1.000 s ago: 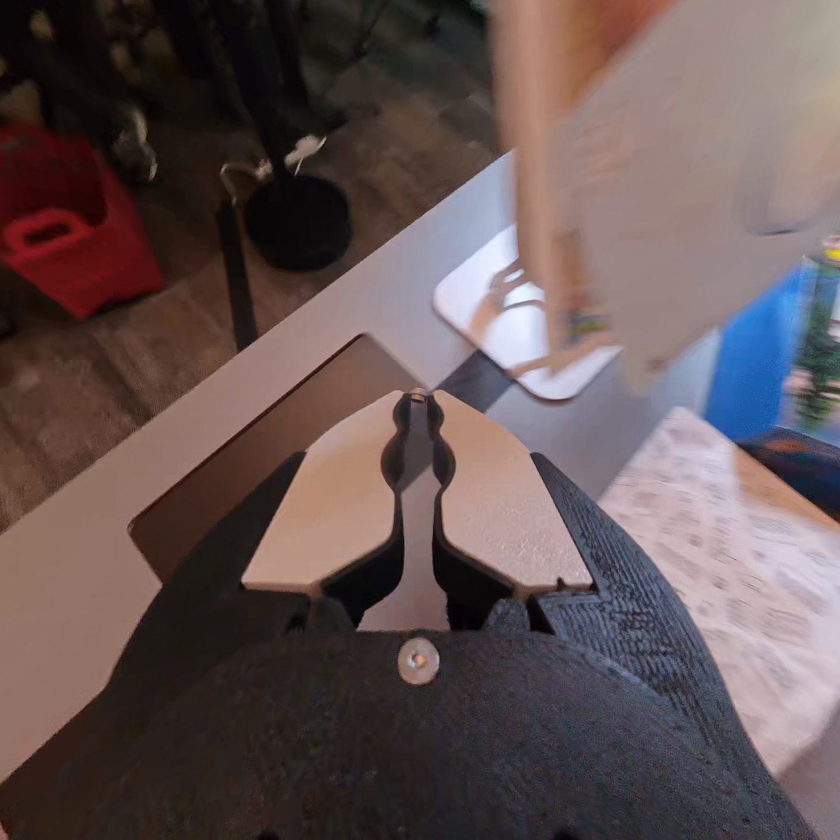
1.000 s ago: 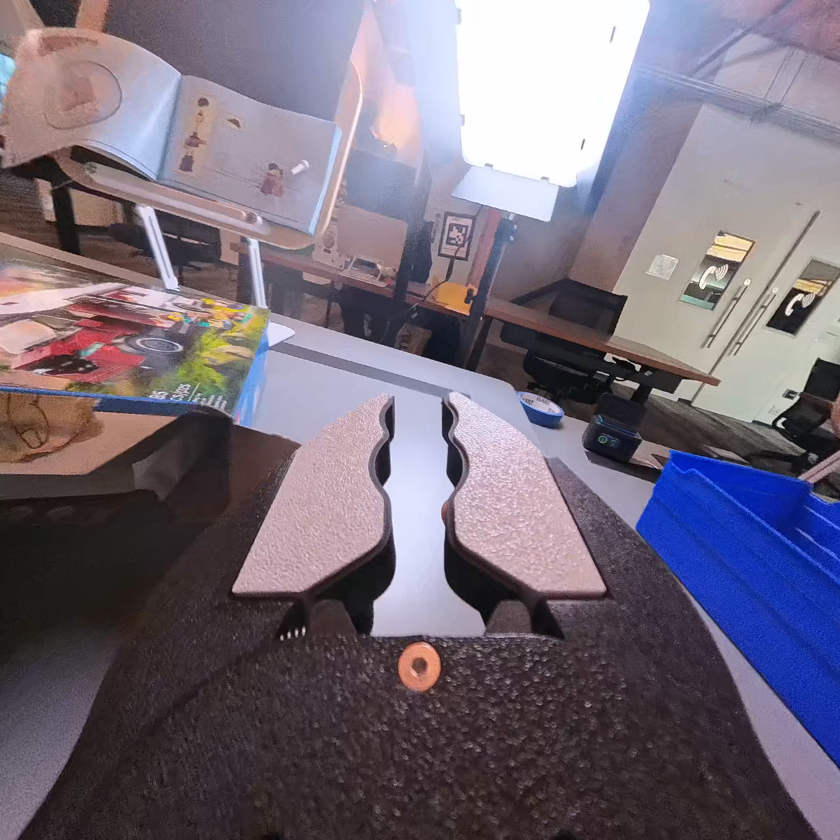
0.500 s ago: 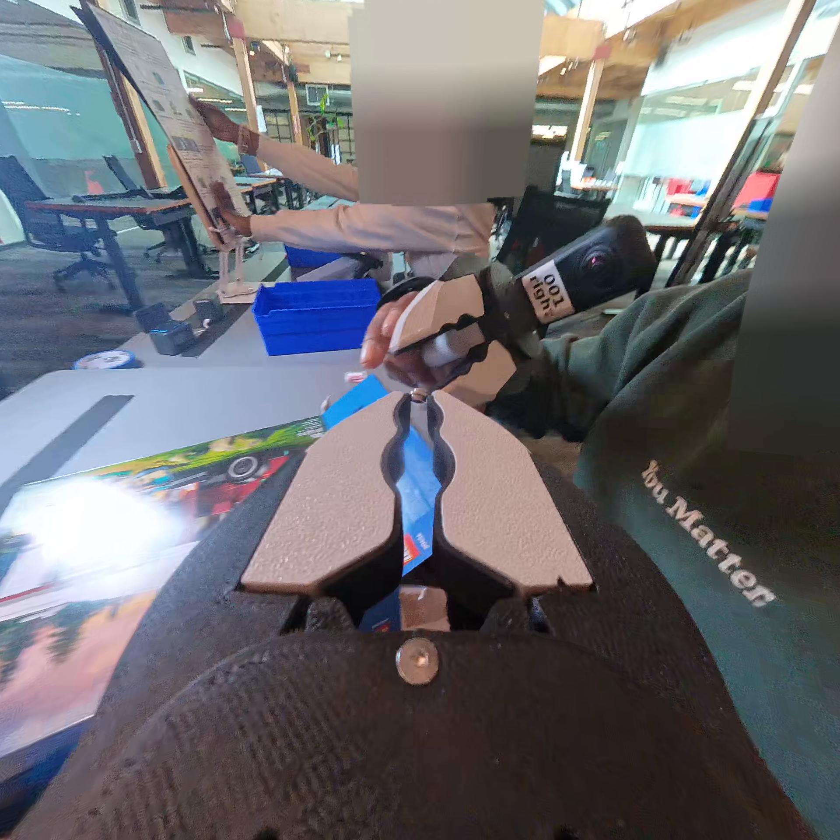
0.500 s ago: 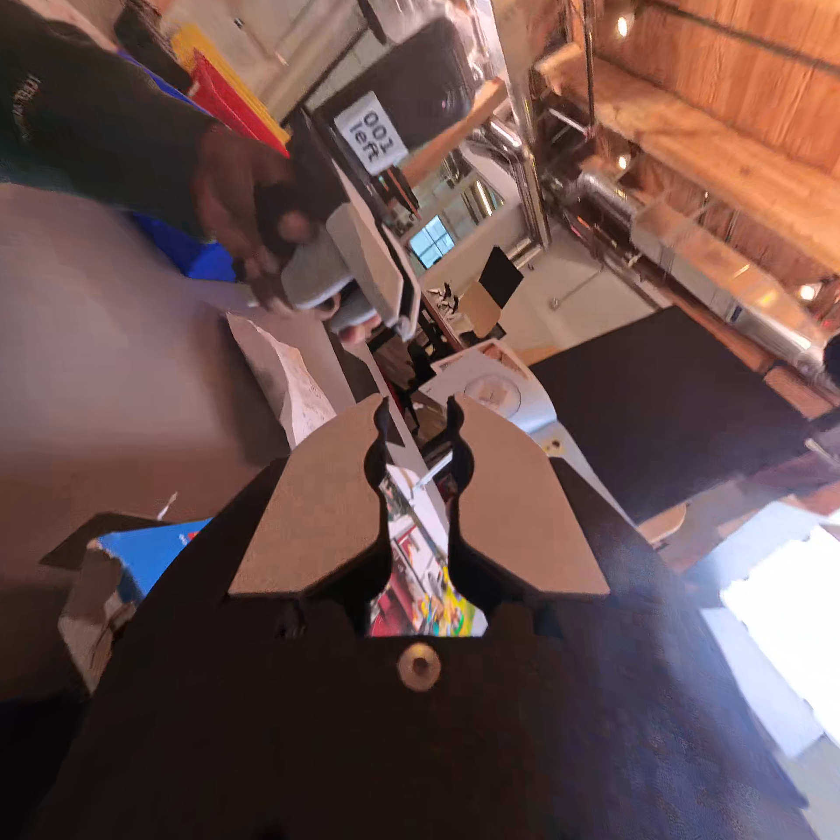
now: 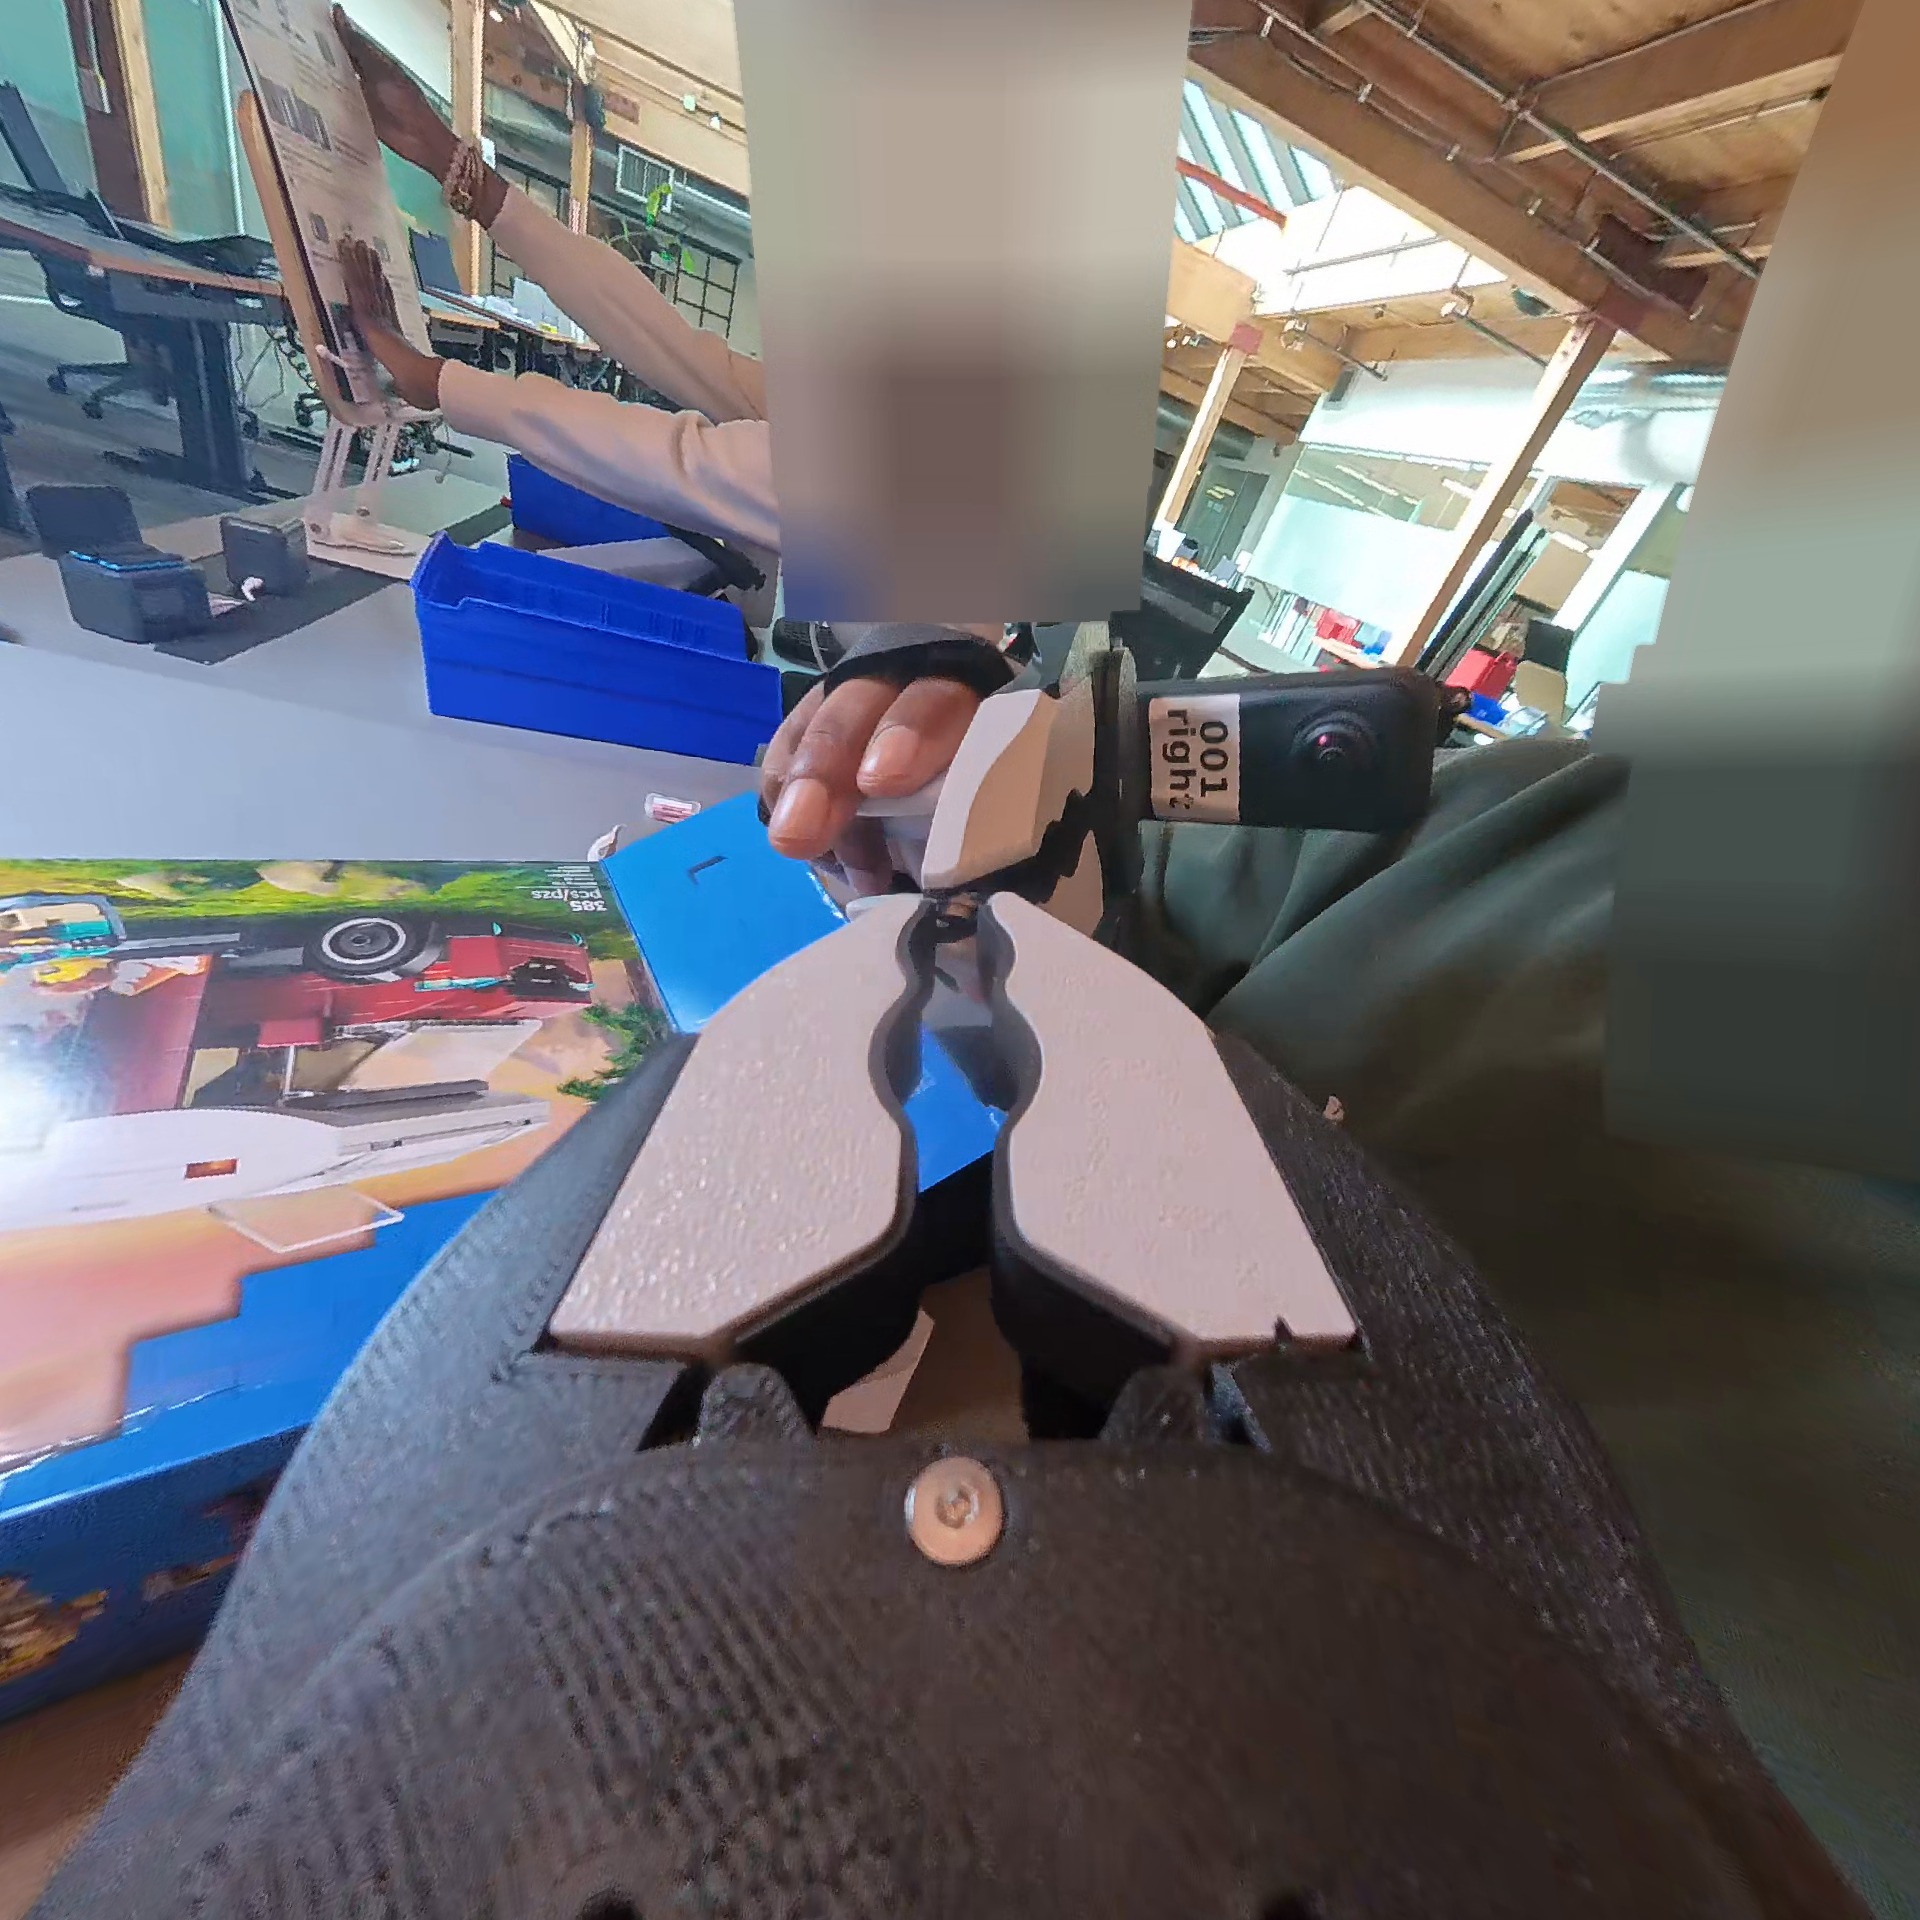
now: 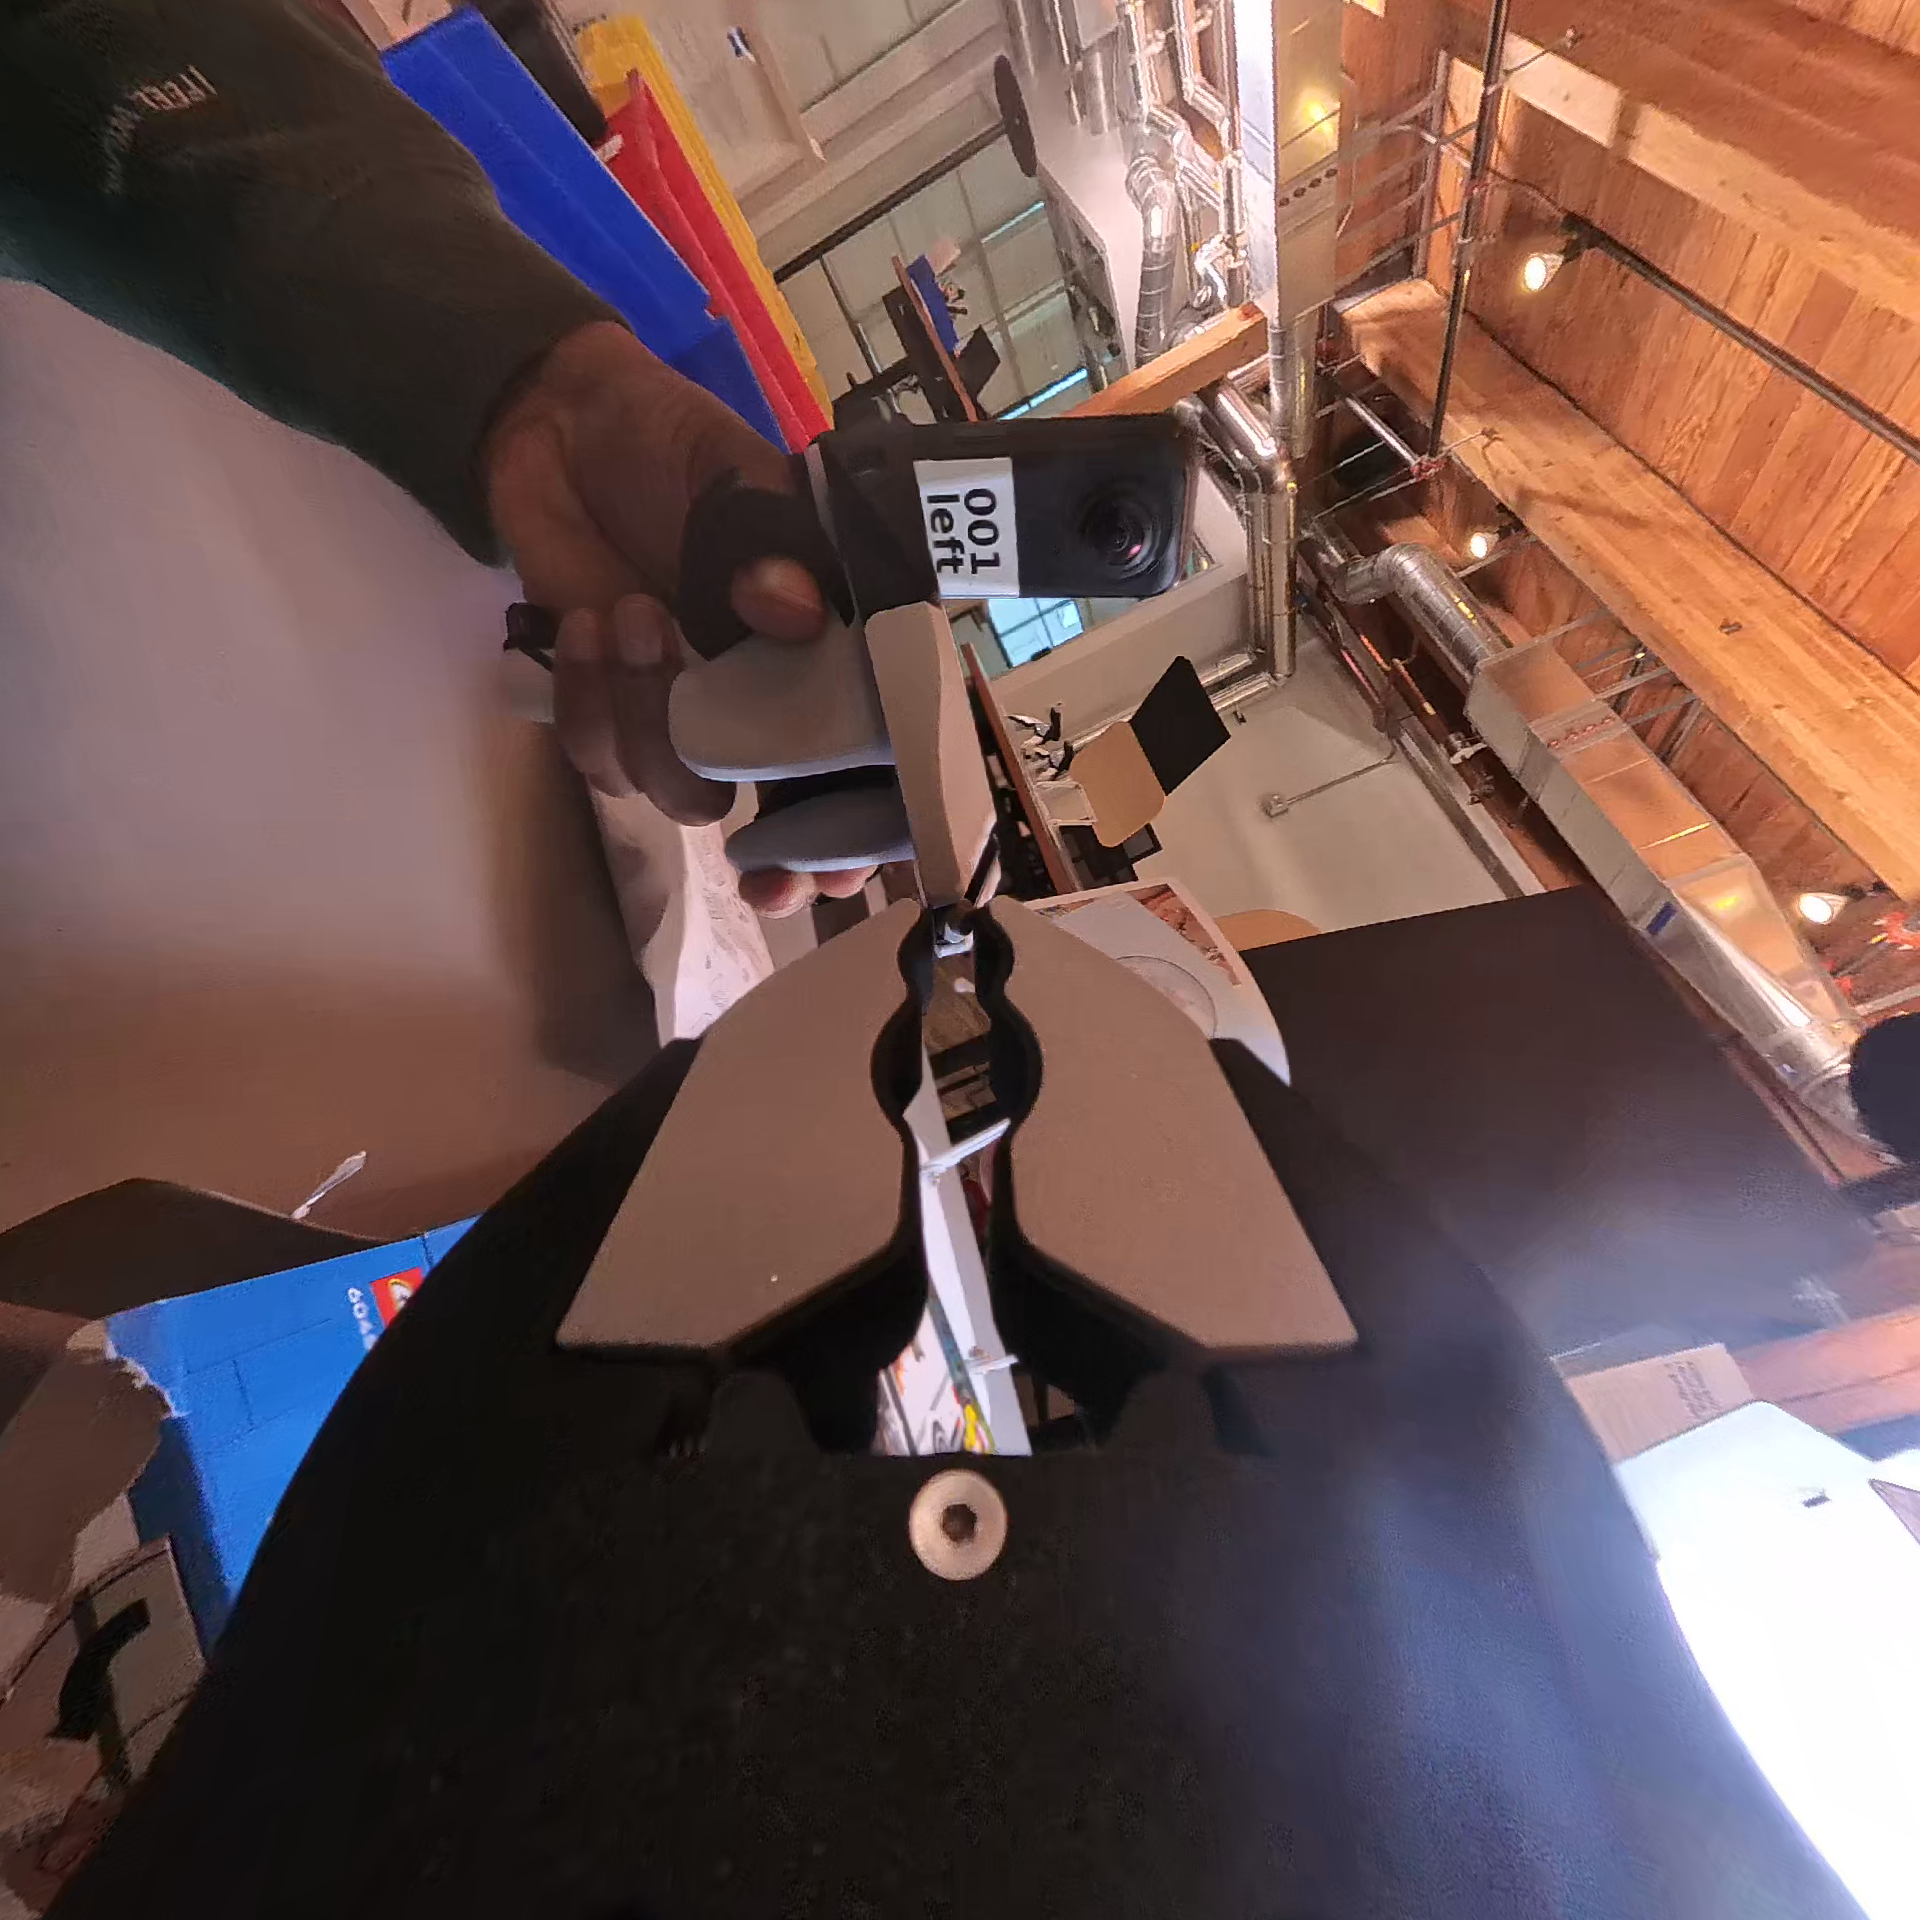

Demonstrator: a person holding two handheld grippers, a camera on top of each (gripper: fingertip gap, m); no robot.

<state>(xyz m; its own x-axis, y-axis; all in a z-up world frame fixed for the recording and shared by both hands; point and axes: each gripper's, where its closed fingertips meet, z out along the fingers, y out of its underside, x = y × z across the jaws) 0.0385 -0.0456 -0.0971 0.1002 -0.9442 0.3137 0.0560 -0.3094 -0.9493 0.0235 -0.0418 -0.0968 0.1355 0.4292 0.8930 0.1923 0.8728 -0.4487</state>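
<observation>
My left gripper [image 5: 951,912] is shut on a small grey piece [image 5: 948,906] pinched at its very tips, held in the air above the open blue flap of a toy set box [image 5: 312,1039]. My right gripper [image 6: 954,928] meets it tip to tip and is shut on the same small grey piece [image 6: 951,940]. The left wrist view shows the right gripper's fingers [image 5: 982,800] coming down onto my left tips. The right wrist view shows the left gripper's fingers [image 6: 930,769] the same way. A hand holds each gripper.
A blue bin [image 5: 592,644] stands on the grey table [image 5: 260,748] behind the box. A second person holds a board on a stand [image 5: 322,208] at the back left. The box's torn blue end [image 6: 281,1382] and a white paper bag [image 6: 707,914] lie below the right gripper. Left and right tips are no more than a few centimetres apart.
The left gripper swung from the table's edge to face the right gripper, still shut on the piece. The right gripper turned towards it and its fingers closed on the piece at the left tips.
</observation>
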